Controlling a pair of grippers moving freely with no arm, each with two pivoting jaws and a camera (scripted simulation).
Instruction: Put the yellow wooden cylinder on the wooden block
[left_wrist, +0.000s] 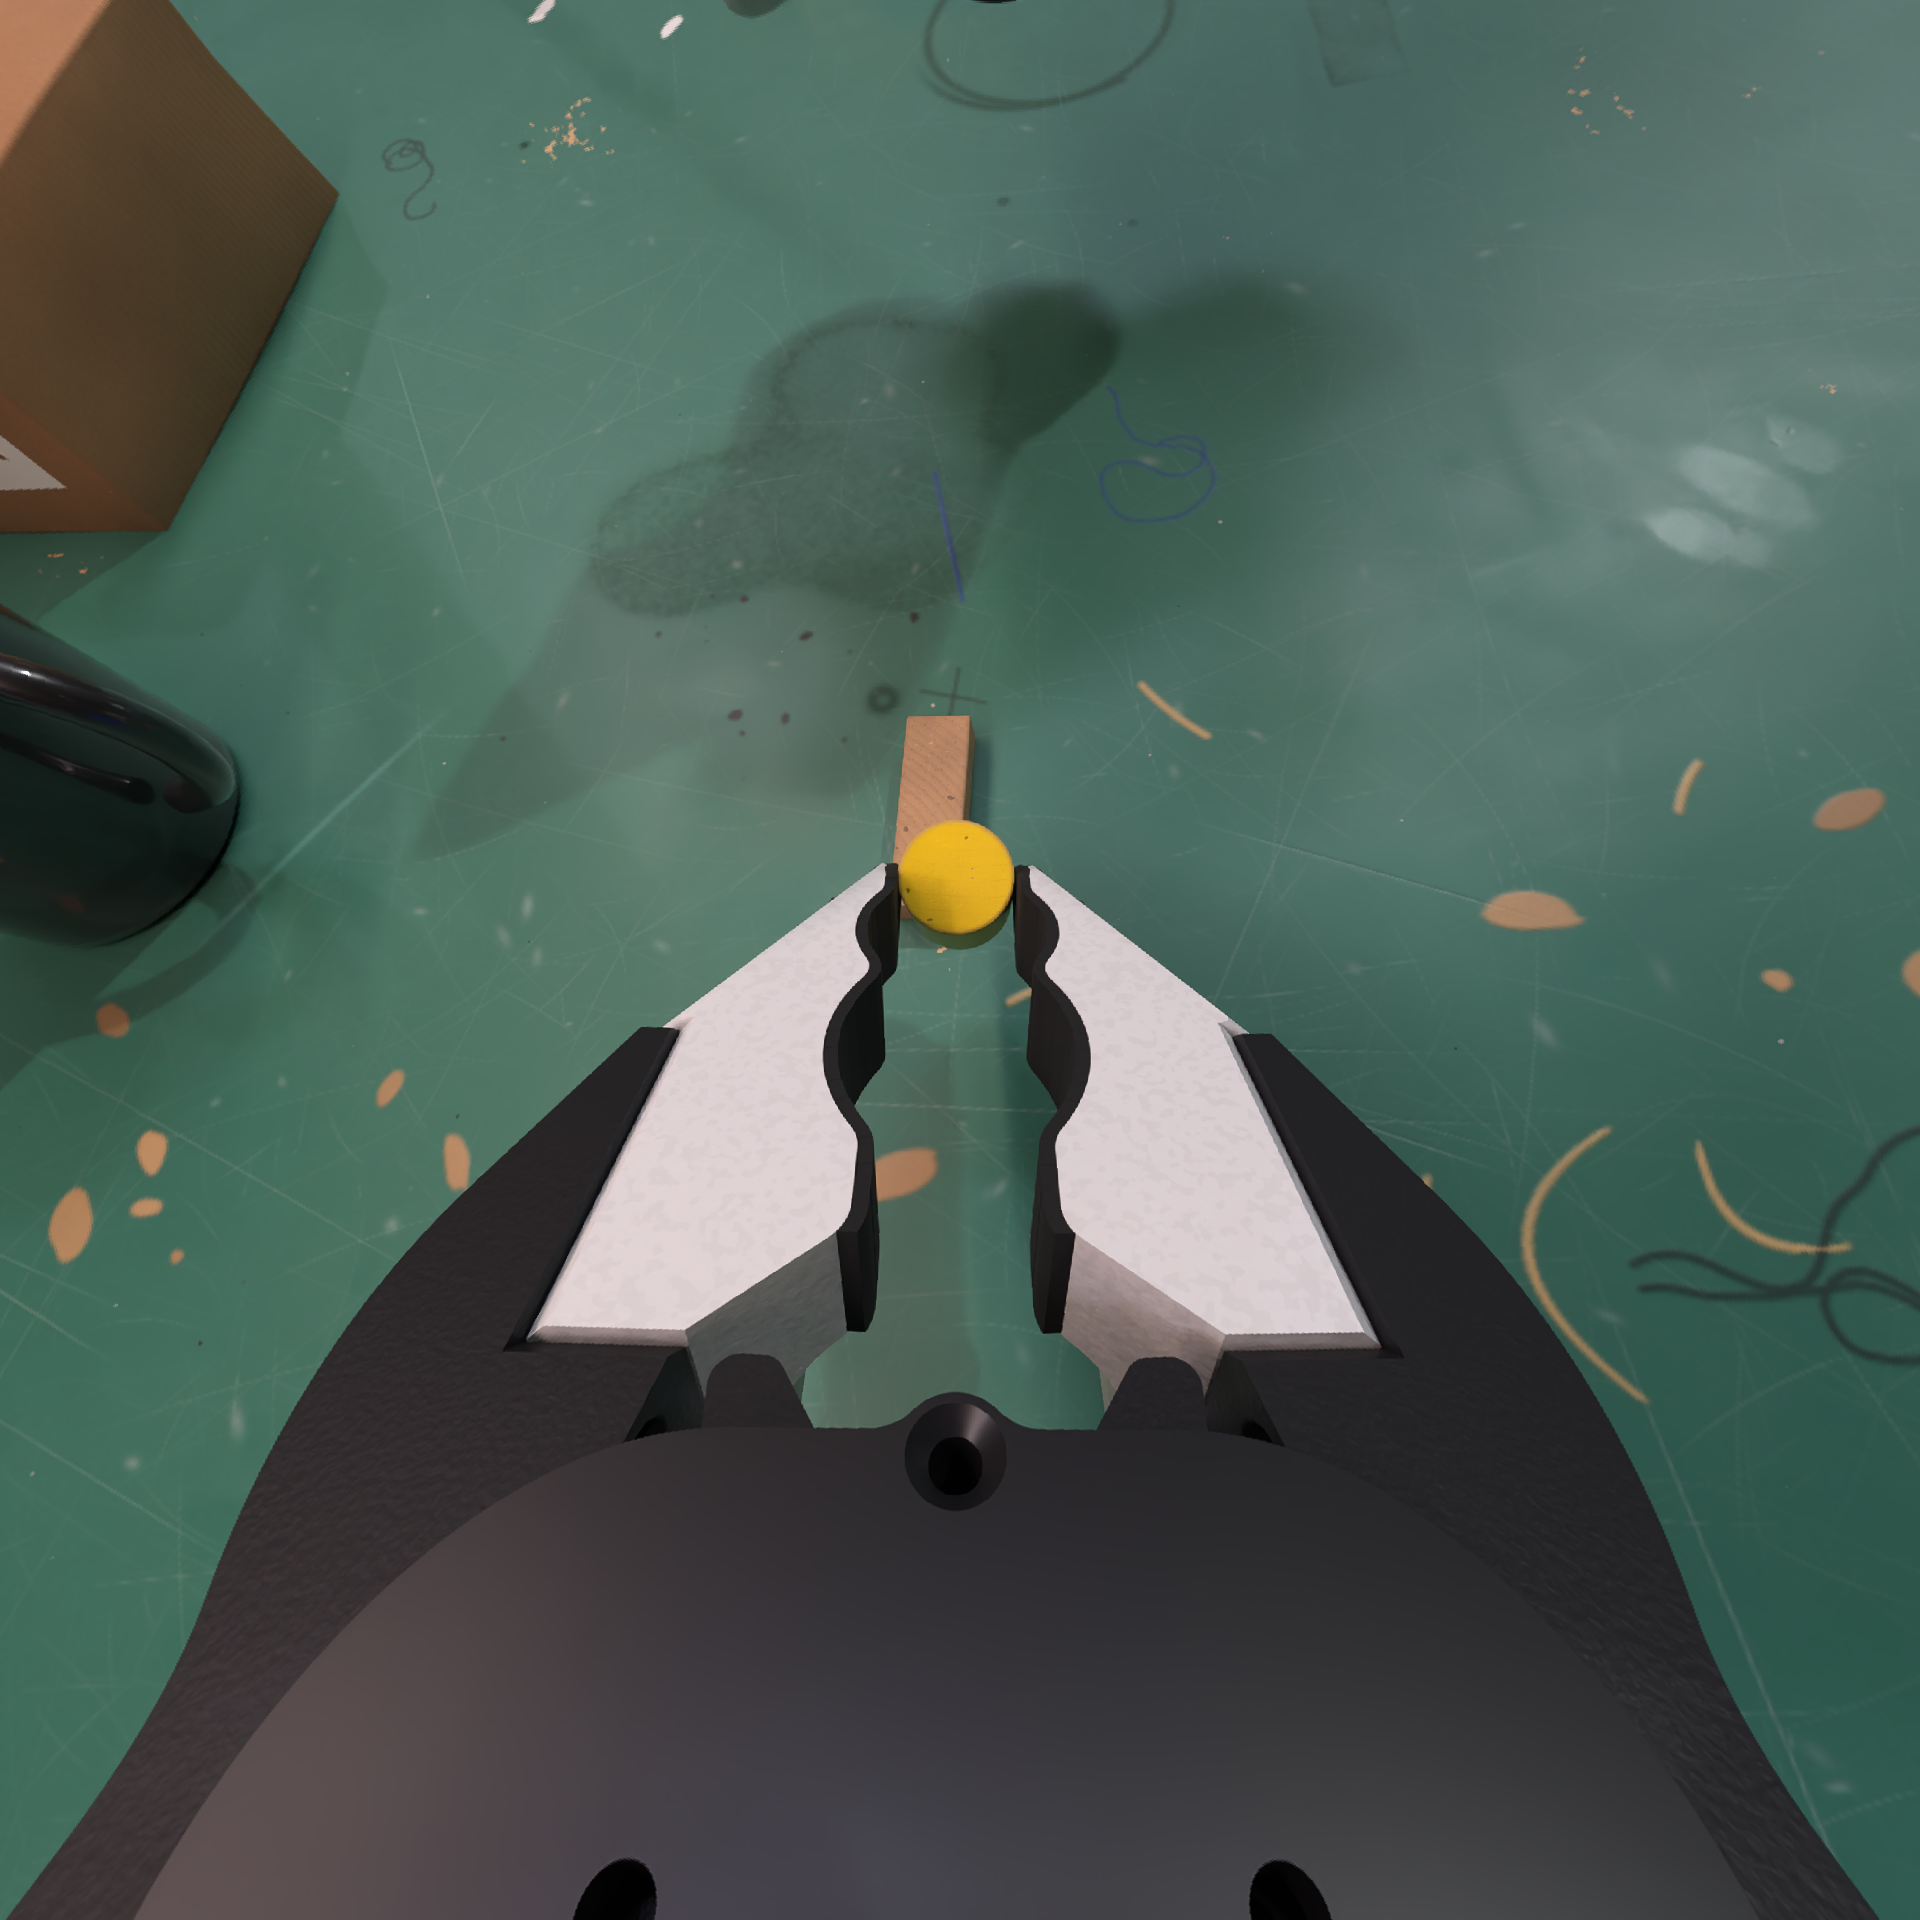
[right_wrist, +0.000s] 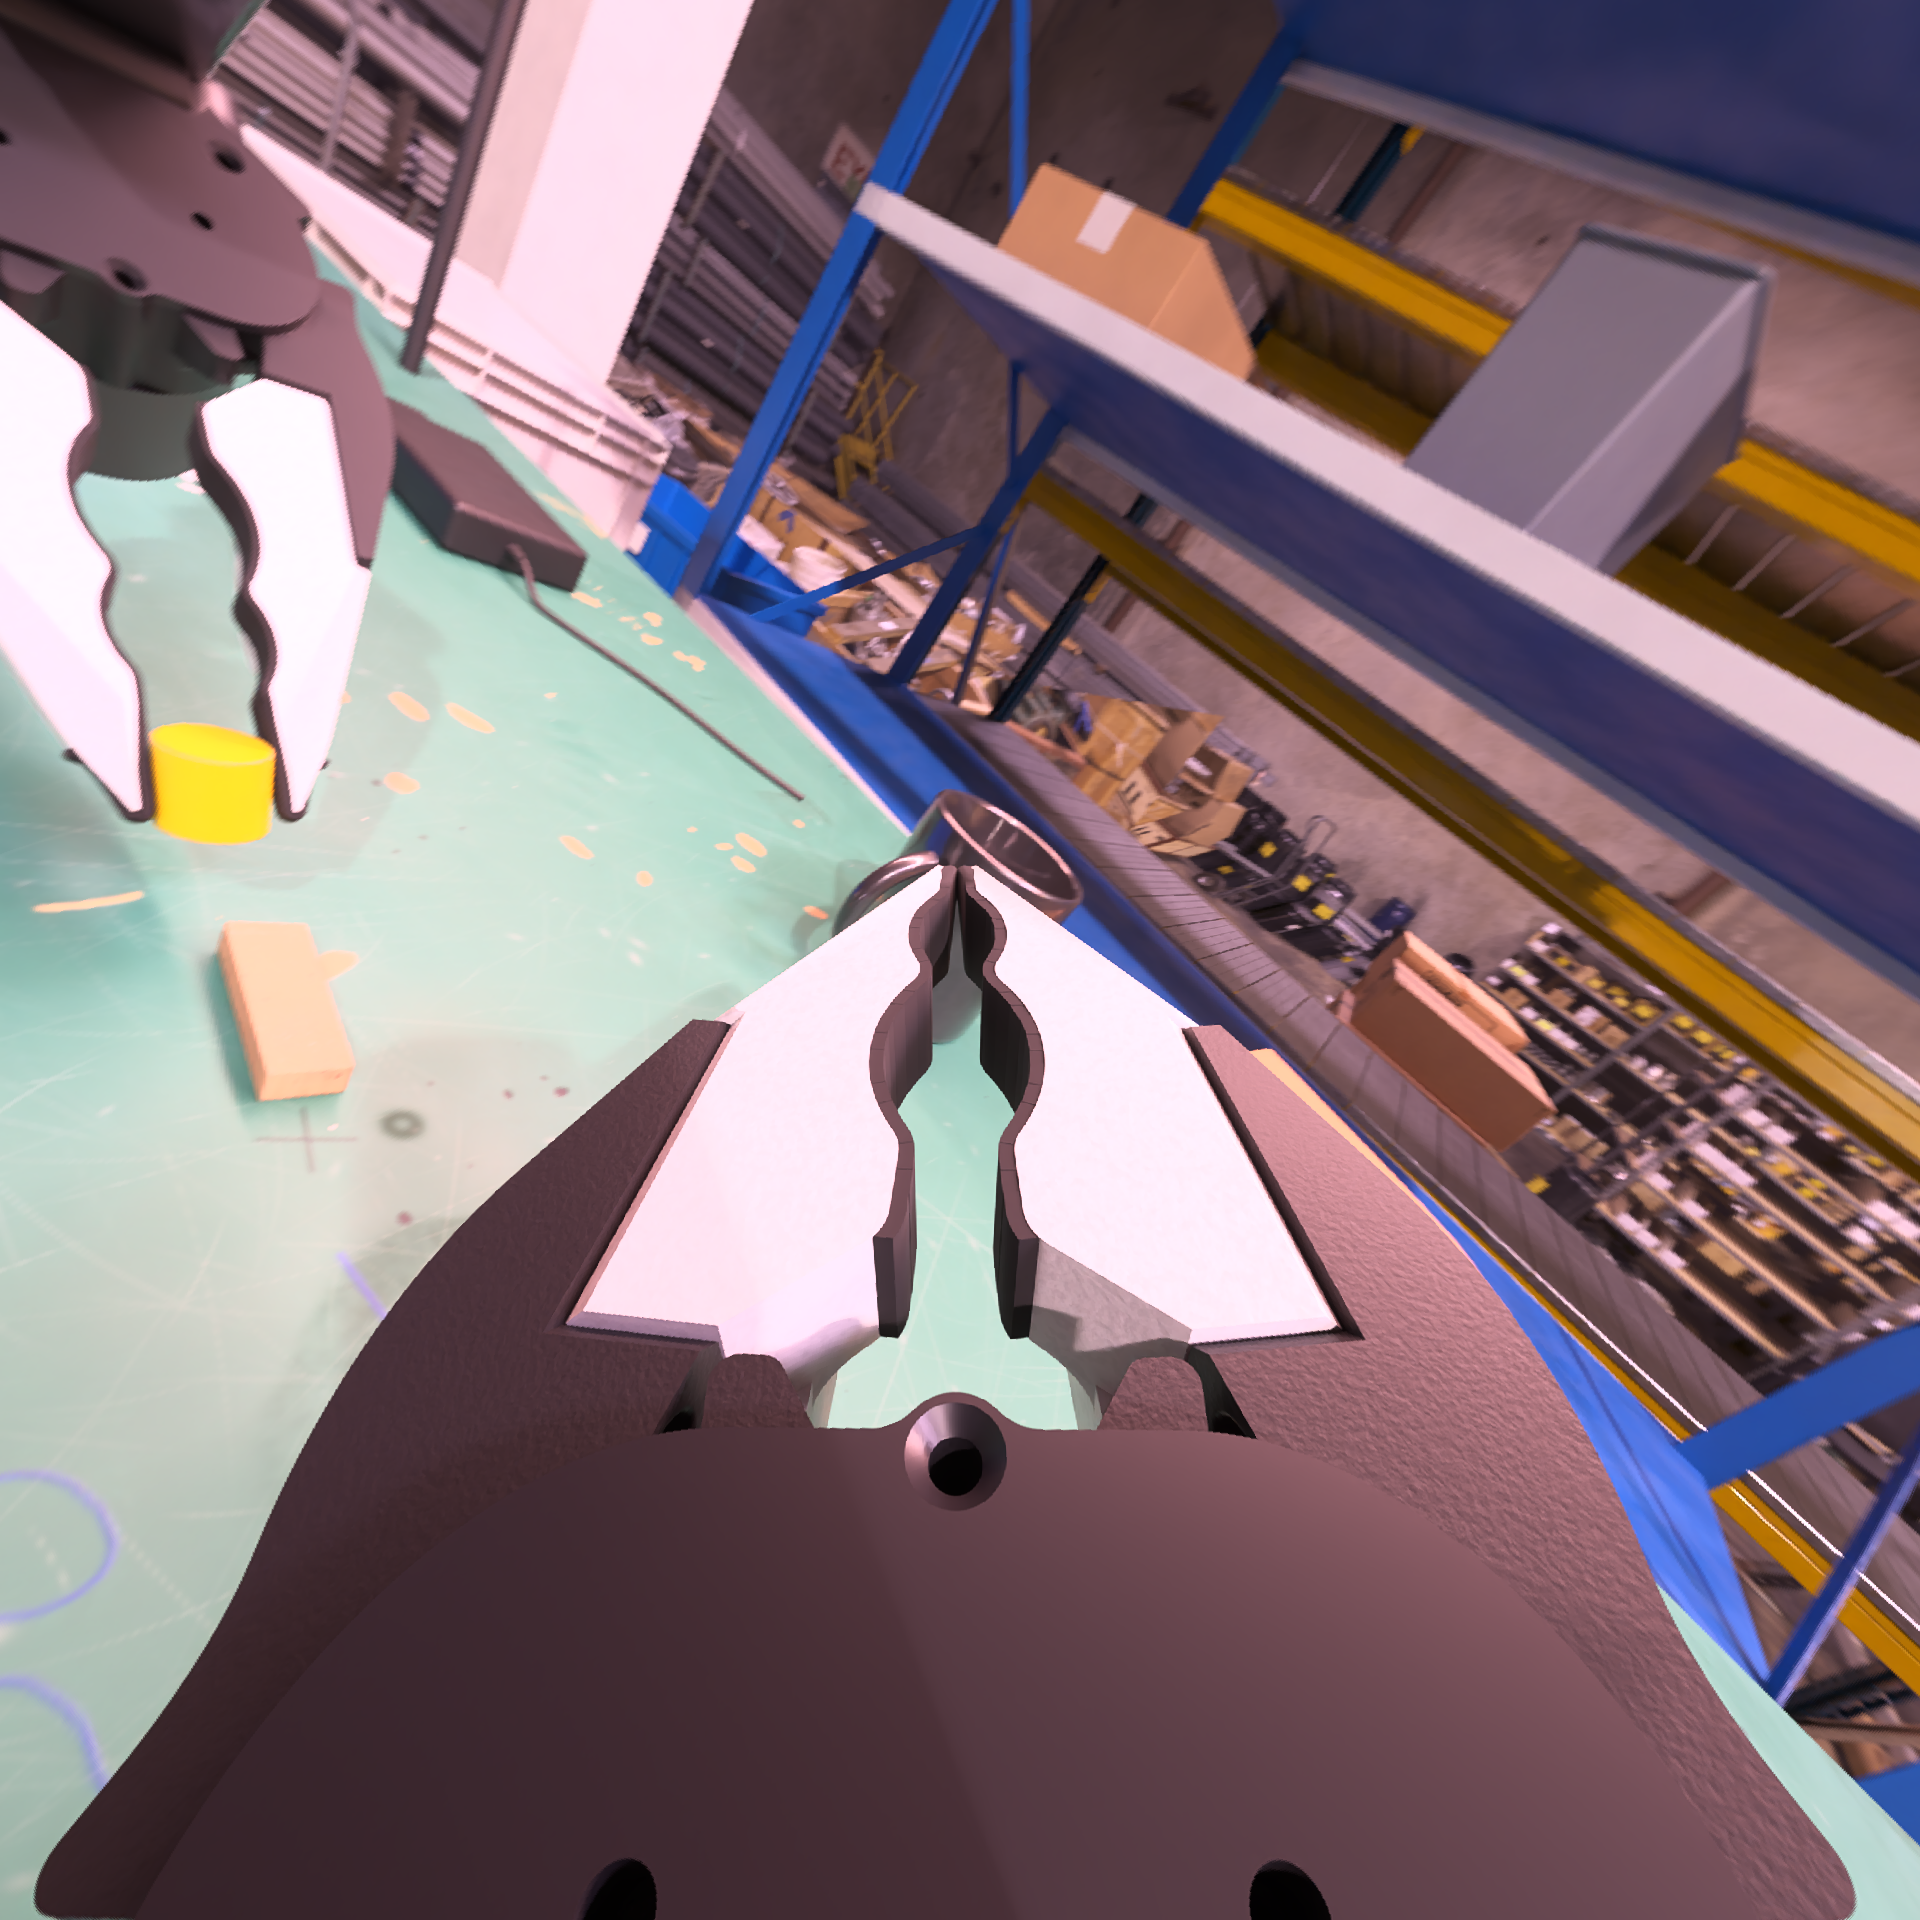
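My left gripper (left_wrist: 954, 881) is shut on the yellow wooden cylinder (left_wrist: 955, 875), which sits upright between its fingertips, held above the green table. The wooden block (left_wrist: 935, 771) lies flat on the table just beyond and below the cylinder, its near end hidden by it. In the right wrist view the left gripper (right_wrist: 213, 805) holds the cylinder (right_wrist: 211, 781) in the air, and the block (right_wrist: 283, 1008) lies on the table below it, apart from it. My right gripper (right_wrist: 956, 878) is shut and empty, off to the side.
A cardboard box (left_wrist: 125, 281) stands at the far left and a dark glossy object (left_wrist: 94, 790) at the left edge. A metal cup (right_wrist: 1003, 847) stands near the table's edge beyond my right gripper. A black box with a cable (right_wrist: 483, 499) lies farther back.
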